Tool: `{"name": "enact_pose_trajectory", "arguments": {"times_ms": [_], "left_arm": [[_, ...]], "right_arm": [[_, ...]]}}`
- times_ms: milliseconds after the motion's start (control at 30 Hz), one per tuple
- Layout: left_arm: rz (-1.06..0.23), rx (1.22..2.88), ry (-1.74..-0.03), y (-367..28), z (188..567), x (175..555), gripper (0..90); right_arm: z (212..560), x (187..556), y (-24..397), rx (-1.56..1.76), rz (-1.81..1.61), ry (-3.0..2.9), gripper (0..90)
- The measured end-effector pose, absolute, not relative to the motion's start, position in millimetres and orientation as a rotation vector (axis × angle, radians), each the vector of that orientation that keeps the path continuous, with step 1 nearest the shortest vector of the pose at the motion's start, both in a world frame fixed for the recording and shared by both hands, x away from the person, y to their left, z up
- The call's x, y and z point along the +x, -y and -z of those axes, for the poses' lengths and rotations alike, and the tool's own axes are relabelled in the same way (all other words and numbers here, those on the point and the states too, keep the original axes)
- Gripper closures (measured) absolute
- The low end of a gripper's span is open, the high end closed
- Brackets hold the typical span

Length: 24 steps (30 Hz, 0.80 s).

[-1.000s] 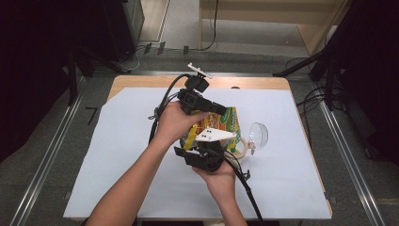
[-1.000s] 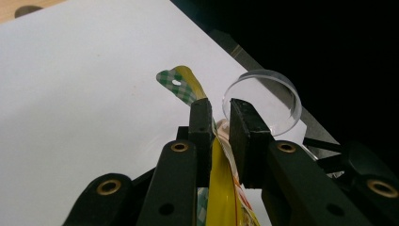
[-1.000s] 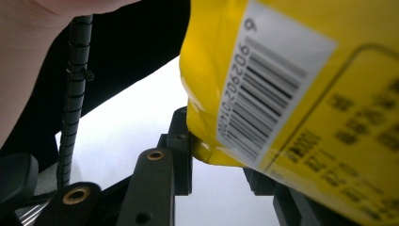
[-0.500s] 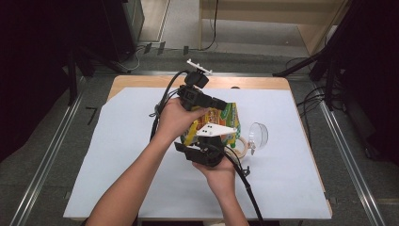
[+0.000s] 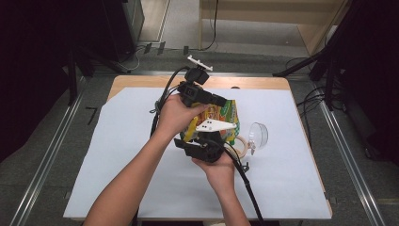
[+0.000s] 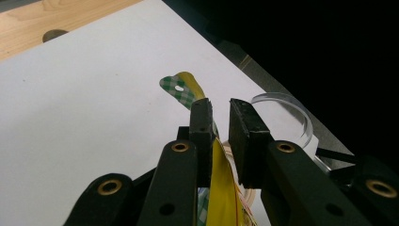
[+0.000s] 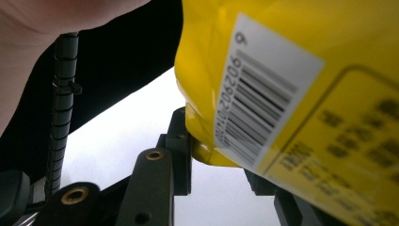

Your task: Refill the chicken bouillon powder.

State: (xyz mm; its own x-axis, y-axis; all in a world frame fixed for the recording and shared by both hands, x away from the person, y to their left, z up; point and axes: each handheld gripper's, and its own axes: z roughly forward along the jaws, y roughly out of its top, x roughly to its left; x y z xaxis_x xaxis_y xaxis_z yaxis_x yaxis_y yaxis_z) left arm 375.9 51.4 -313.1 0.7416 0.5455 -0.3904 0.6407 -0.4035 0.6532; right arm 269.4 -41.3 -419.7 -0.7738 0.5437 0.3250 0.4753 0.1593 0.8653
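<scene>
Both of the person's hands are meeting over the middle of the white paper-covered table [image 5: 117, 155], lifting a crinkly yellow-and-green plastic snack bag [image 5: 221, 115] between them.

The left gripper [image 6: 220, 117], a black two-jaw tool, is sitting above the bag in the high view, at about 11 o'clock from it. In its own view the 2 jaws are standing close together with the bag's thin yellow edge running up between them and lying against the left jaw; the green-checked top corner of the bag, with a small punched hole, is sticking out beyond the tips toward 11 o'clock. The jaws are clenching that edge.

The right gripper [image 7: 219, 155] is coming in from below, at about 7 o'clock from the bag in the high view. In its own view the bag's yellow back, carrying a white barcode label [image 7: 256, 94], is filling the upper right, and its bottom corner is sitting down between the jaws, pinched there.

A clear round plastic lid [image 5: 258, 134] is lying on the paper at 3 o'clock from the bag, just beside it.
</scene>
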Motion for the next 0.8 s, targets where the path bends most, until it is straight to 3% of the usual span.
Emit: {"name": "enact_pose_trajectory", "arguments": {"times_ms": [800], "left_arm": [[0.157,2.114,-0.882,-43.6,314.1,378.5,79.7]], "right_arm": [[419.5,269.6,48.2,1.048,-1.7,-2.339,68.2]]}}
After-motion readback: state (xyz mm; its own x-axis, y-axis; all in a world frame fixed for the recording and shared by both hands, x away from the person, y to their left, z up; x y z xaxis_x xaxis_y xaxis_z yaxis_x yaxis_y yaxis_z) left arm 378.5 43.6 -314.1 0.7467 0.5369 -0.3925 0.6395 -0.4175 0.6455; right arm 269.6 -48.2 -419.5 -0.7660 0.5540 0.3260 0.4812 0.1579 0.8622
